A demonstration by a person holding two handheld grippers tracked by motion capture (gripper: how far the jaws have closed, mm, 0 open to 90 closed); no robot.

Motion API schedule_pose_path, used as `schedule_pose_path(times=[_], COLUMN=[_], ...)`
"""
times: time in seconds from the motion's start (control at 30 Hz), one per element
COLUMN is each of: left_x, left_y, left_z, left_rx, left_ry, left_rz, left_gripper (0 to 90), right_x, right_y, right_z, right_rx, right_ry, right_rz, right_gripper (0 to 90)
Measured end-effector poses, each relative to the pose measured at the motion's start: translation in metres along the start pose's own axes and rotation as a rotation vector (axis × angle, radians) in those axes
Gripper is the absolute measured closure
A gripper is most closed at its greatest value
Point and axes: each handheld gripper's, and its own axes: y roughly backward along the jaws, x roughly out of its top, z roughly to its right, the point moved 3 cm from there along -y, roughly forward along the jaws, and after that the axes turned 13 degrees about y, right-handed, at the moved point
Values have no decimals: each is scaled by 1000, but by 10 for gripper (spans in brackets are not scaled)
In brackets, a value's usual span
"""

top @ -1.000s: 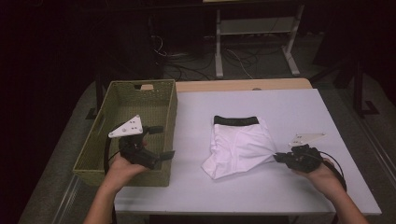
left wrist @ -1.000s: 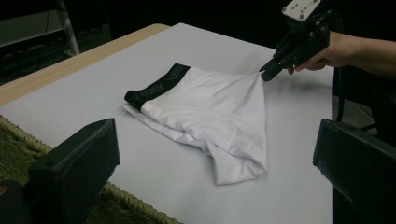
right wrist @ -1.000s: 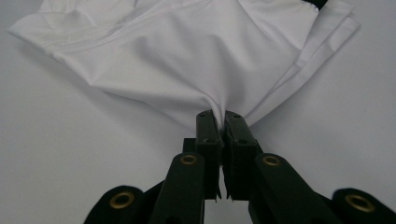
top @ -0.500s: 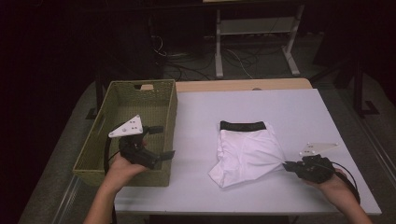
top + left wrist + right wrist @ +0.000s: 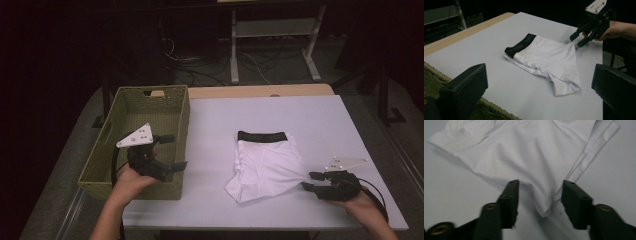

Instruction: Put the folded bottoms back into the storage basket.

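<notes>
Two grippers are at work, and we read the scene from the table's left edge across. At that edge stands a woven basket (image 5: 135,145), overhanging the left side of the table (image 5: 320,115), presumably waiting to take the folded garment. We hold the left gripper (image 5: 170,152) over the basket's near right corner, its jaws spread wide with nothing between them, pointing toward the cloth; it looks parked there, out of the way, until it is needed.

Toward the table's near edge, right of the middle, lie the white shorts (image 5: 267,165), black waistband turned to the far edge, flat apart from one corner drawn out to the right in a point.

That point leads to the right gripper (image 5: 311,181) near the near right corner. Its jaws have just been opening: in the right gripper view the tip of the cloth (image 5: 544,207) sits loose between them, neither pad pressing it. We judge the pull was to stretch the fabric smooth, and that the corner is now let go.
</notes>
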Motion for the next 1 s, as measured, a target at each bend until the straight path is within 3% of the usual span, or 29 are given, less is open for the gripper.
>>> schedule_pose_path(times=[0.27,0.43,0.7,1.0], left_x=[0,0,0,1], left_y=[0,0,0,-2], left_z=[0,0,0,1], left_rx=[1,1,0,7], left_ry=[1,1,1,3], left_rz=[-1,0,-1,-21], left_gripper=[3,3,3,2], right_x=[11,21,31,21], right_y=[1,0,-5,-8], right_z=[5,10,12,12], right_rx=[-15,-25,-13,-18], right_ry=[-38,-52,-55,-40], right_rz=[57,70,90,91], right_gripper=[145,23,0,0])
